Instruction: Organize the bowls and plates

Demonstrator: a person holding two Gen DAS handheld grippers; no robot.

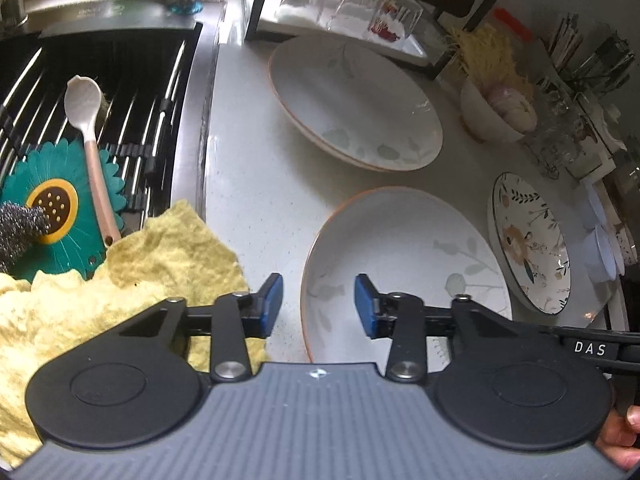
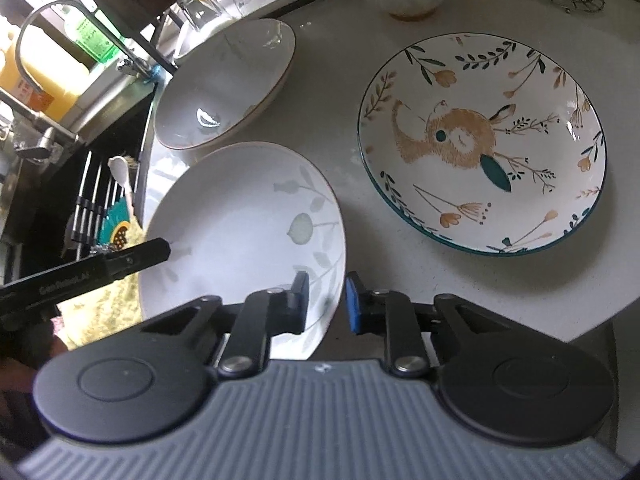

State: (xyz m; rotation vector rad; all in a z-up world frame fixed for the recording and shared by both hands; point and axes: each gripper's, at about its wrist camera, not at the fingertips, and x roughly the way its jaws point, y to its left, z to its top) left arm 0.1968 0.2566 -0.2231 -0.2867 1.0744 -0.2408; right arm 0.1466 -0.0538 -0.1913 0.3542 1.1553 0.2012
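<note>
Near plate (image 2: 244, 232) sits at counter edge. Left gripper (image 1: 318, 304) straddles its 9 o'clock rim, right gripper (image 2: 327, 300) its 4 o'clock rim, both narrow, contact unclear. Should seat both evenly, lift level.

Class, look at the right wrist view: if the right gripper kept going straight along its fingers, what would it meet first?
Probably the near white plate: the right gripper straddles its rim, one finger over the plate, the other outside. Beyond lies bare countertop. Depth is uncertain.
</note>
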